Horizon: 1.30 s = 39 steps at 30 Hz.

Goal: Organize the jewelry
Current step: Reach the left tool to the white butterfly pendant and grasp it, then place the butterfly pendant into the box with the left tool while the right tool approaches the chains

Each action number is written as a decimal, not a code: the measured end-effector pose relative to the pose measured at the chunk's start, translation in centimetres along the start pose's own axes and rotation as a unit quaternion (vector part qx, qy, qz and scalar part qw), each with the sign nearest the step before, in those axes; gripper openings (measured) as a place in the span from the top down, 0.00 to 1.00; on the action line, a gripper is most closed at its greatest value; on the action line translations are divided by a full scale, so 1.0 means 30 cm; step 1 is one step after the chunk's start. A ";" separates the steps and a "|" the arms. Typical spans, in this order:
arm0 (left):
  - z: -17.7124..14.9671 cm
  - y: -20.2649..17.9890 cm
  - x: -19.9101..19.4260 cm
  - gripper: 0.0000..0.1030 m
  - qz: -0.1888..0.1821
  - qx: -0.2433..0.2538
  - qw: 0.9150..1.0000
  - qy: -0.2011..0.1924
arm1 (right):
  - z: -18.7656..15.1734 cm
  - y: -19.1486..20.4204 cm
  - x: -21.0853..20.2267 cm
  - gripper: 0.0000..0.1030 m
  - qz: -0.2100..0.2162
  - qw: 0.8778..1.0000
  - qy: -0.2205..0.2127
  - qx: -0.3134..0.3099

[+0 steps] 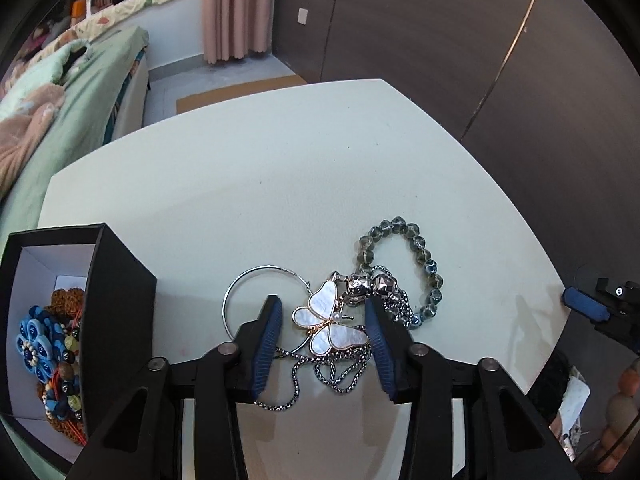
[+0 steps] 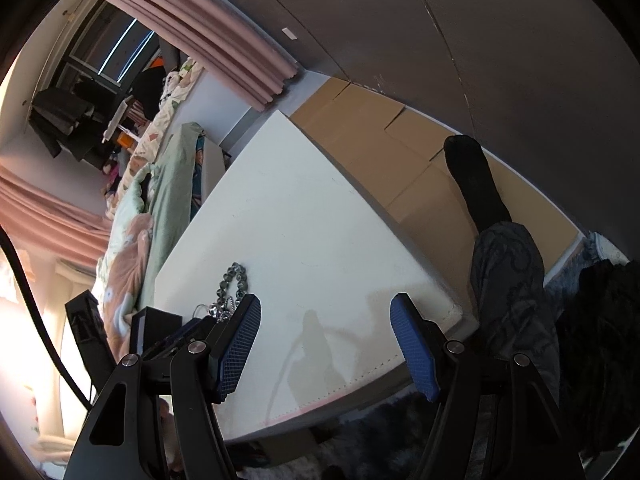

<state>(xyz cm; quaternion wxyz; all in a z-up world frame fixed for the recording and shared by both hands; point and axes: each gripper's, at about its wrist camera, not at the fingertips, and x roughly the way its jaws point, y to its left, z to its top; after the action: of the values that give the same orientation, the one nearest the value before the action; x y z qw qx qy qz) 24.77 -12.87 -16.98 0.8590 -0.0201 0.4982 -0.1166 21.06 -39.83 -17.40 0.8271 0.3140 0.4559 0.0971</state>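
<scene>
A white butterfly pendant [image 1: 330,322] on a silver chain [image 1: 332,372] lies on the white table [image 1: 280,184], tangled with a silver hoop [image 1: 256,272], metal beads [image 1: 372,286] and a grey-green bead bracelet [image 1: 420,256]. My left gripper [image 1: 325,314] is open, its blue pads either side of the pendant, just above it. A black box [image 1: 116,312] at the left holds blue flower pieces [image 1: 34,350] and brown beads. My right gripper [image 2: 326,312] is open and empty over the table's near edge; the bracelet [image 2: 232,280] and the box [image 2: 154,326] show to its left.
A bed with green and pink bedding [image 1: 68,96] stands left of the table. Brown cardboard [image 2: 384,136] lies on the floor past the table. A person's leg in a black sock [image 2: 480,184] is at the right. The right gripper's tip [image 1: 584,306] shows at the table's right edge.
</scene>
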 end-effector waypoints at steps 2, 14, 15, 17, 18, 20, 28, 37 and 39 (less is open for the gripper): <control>-0.001 0.002 -0.003 0.69 -0.014 -0.001 1.000 0.008 | -0.002 0.002 0.001 0.34 -0.002 1.000 0.001 -0.002; 0.033 0.023 -0.133 0.69 -0.070 -0.026 0.996 -0.041 | -0.006 0.112 -0.004 0.34 -0.017 0.999 0.005 -0.041; 0.037 0.027 -0.147 0.69 -0.073 -0.028 0.996 -0.044 | -0.008 0.130 -0.005 0.34 -0.017 0.999 0.005 -0.046; 0.043 0.037 -0.190 0.69 -0.081 -0.027 0.995 -0.057 | -0.015 0.160 -0.005 0.34 -0.016 0.998 0.005 -0.054; 0.043 0.040 -0.205 0.69 -0.082 -0.026 0.994 -0.062 | -0.017 0.173 -0.005 0.34 -0.014 0.998 0.005 -0.057; 0.045 0.055 -0.237 0.69 -0.087 -0.027 0.993 -0.073 | -0.022 0.203 -0.003 0.34 -0.012 0.998 0.006 -0.066; 0.045 0.140 -0.303 0.69 -0.084 -0.049 0.991 -0.094 | -0.043 0.344 0.055 0.34 -0.005 0.994 0.023 -0.111; 0.021 0.247 -0.367 0.69 -0.076 -0.073 0.989 -0.104 | -0.049 0.446 0.189 0.37 -0.018 0.986 0.060 -0.152; 0.017 0.271 -0.377 0.69 -0.075 -0.079 0.988 -0.107 | -0.050 0.457 0.217 0.38 -0.023 0.985 0.068 -0.158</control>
<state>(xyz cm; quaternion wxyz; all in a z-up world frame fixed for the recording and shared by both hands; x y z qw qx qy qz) 21.28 -2.51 -8.32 0.8918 -0.1373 0.4083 -0.1382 25.24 -25.52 -14.17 0.8356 0.1616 0.4969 0.1697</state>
